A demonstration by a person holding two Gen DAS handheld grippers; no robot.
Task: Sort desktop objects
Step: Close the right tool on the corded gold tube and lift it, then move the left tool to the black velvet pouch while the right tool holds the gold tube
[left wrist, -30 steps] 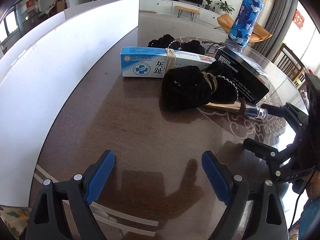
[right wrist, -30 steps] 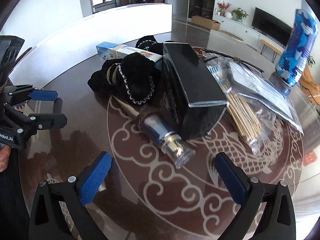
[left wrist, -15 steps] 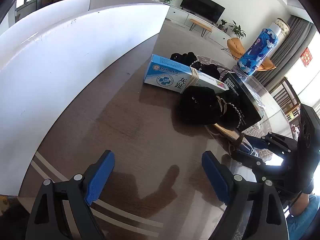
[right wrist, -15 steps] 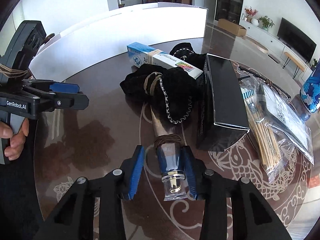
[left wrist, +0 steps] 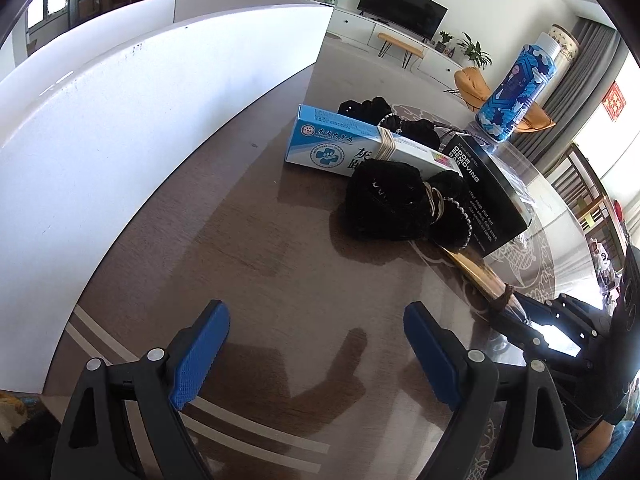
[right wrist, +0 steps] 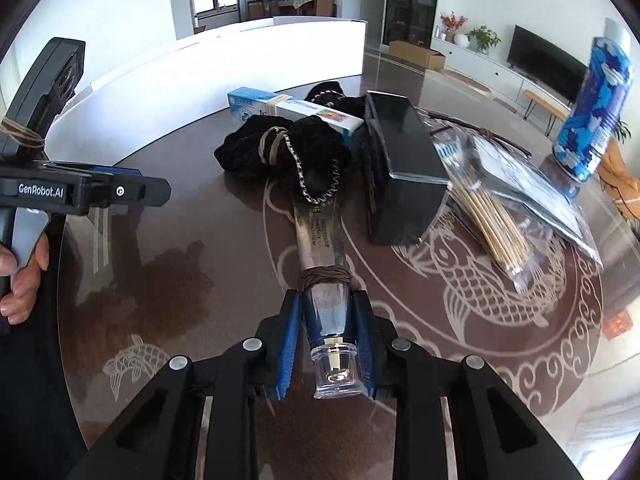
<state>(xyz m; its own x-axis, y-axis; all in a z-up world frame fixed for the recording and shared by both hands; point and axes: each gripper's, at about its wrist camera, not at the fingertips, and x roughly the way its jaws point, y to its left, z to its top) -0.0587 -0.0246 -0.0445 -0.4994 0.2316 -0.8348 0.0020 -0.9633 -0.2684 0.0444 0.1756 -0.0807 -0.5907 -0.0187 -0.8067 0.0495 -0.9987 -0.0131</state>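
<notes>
My right gripper (right wrist: pixel 328 310) is shut on the blue cap end of a long silver tube (right wrist: pixel 318 236) with a clear cap and brown cord round it. The tube's far end lies under a black velvet pouch (right wrist: pixel 316 152). The pouch also shows in the left wrist view (left wrist: pixel 394 208), beside a blue-white box (left wrist: pixel 352 148) and a black box (left wrist: pixel 486 188). My left gripper (left wrist: pixel 316 354) is open and empty over bare table, well short of the pile. The right gripper (left wrist: pixel 532 316) shows at that view's right edge, on the tube (left wrist: pixel 476 272).
A white curved board (left wrist: pixel 120 128) walls the table's left side. A bag of wooden sticks (right wrist: pixel 492 216), a flat plastic packet (right wrist: pixel 532 192) and a blue patterned can (right wrist: pixel 592 112) lie to the right of the black box (right wrist: pixel 400 168). The dark glass table (right wrist: pixel 480 320) has fish patterns.
My right gripper moved in and shut on the tube's cap end, then drew it back a little. My left gripper stayed open and turned slightly.
</notes>
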